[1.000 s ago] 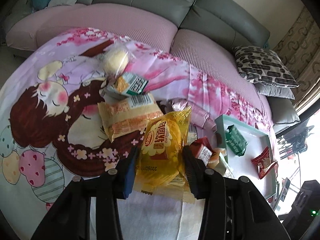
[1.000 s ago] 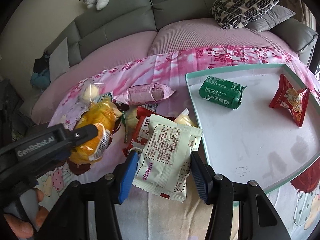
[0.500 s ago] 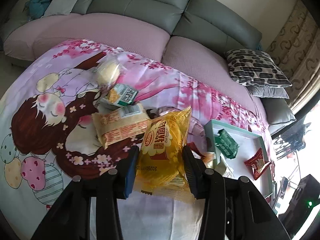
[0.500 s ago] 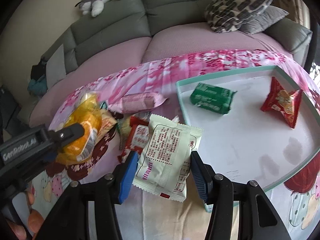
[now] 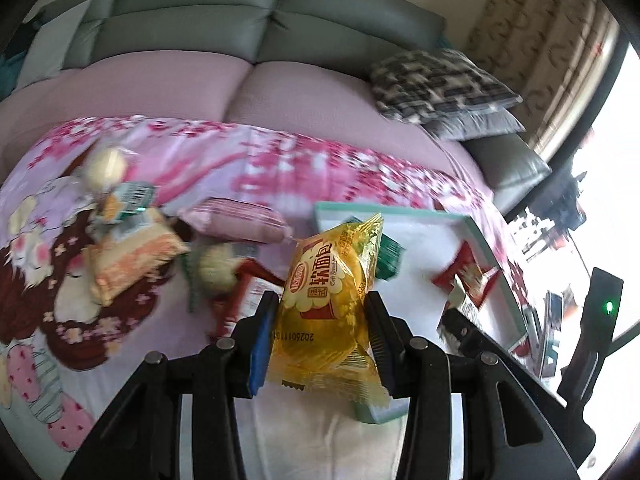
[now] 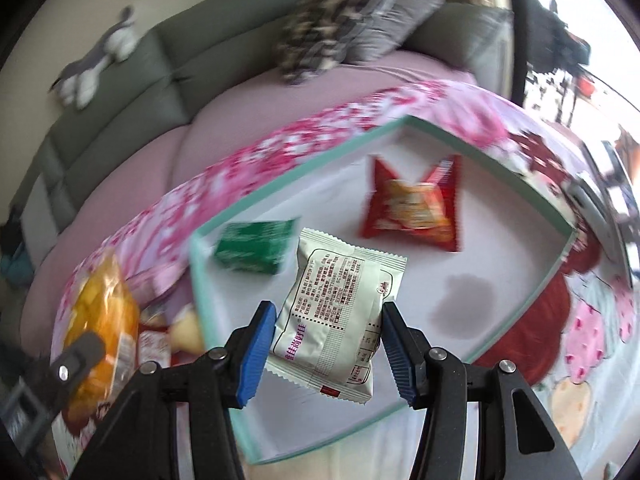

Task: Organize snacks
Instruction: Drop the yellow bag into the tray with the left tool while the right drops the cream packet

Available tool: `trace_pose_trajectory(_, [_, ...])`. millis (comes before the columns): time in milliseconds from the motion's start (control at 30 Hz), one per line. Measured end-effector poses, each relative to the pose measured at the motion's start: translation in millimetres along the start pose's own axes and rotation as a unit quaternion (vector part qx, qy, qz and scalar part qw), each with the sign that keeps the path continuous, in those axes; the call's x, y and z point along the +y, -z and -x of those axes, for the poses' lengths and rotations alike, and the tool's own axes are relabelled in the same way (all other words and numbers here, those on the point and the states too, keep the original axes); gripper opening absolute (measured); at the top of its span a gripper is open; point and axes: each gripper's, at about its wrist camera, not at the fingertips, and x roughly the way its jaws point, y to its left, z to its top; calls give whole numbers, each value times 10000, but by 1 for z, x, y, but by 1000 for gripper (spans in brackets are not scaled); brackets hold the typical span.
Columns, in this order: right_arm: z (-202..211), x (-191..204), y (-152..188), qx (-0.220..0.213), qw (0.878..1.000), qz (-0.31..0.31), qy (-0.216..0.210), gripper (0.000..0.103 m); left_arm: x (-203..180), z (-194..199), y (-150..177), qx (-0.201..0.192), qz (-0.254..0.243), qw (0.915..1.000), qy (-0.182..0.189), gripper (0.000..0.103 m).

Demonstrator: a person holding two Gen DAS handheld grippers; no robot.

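My left gripper is shut on a yellow bread packet, held in the air over the near left corner of the white tray. In the right wrist view my right gripper is shut on a white snack packet, which hangs above the tray's white floor. On the tray lie a green packet and a red packet. The yellow packet and the left gripper's finger show at the left of the right wrist view.
Loose snacks lie on the pink patterned cloth left of the tray: a pink packet, an orange-and-yellow packet, a round bun. Behind stands a grey sofa with cushions. A plush toy rests on the sofa back.
Both grippers have swung right with their packets and rolled. The white packet went from the tray's left edge to over its floor; the yellow packet now hangs before the tray.
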Motion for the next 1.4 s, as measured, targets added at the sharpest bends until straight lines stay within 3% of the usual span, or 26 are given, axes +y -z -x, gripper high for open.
trace_pose_trajectory(233, [-4,-42,-10,-17,9978,-536,397,57,-41,-22,9,194,-539,9980,255,45])
trace_pose_trajectory(567, [-5,-64,-16,-90,9956,-788,500,57,-70,-45,18,229,-1047,9938,288,45])
trace_pose_trajectory(1000, [-10,-55,-14,12,9970,-679,373,58,-40,-43,8,180,-464,9987,140,46])
trace_pose_trajectory(1100, [-10,-54,-15,14,9972,-655,359,69,-34,-45,8,240,-340,9991,66,52])
trace_pose_trajectory(1200, [-10,-50,-15,13,9977,-598,308,73,-29,-46,7,253,-280,9993,-47,57])
trace_pose_trajectory(1333, [-11,-46,-14,37,9982,-516,291,79,-23,-44,6,180,-182,9995,-197,82])
trace_pose_trajectory(1400, [-11,-44,-13,38,9986,-466,258,88,-19,-43,5,125,-153,9994,-300,87])
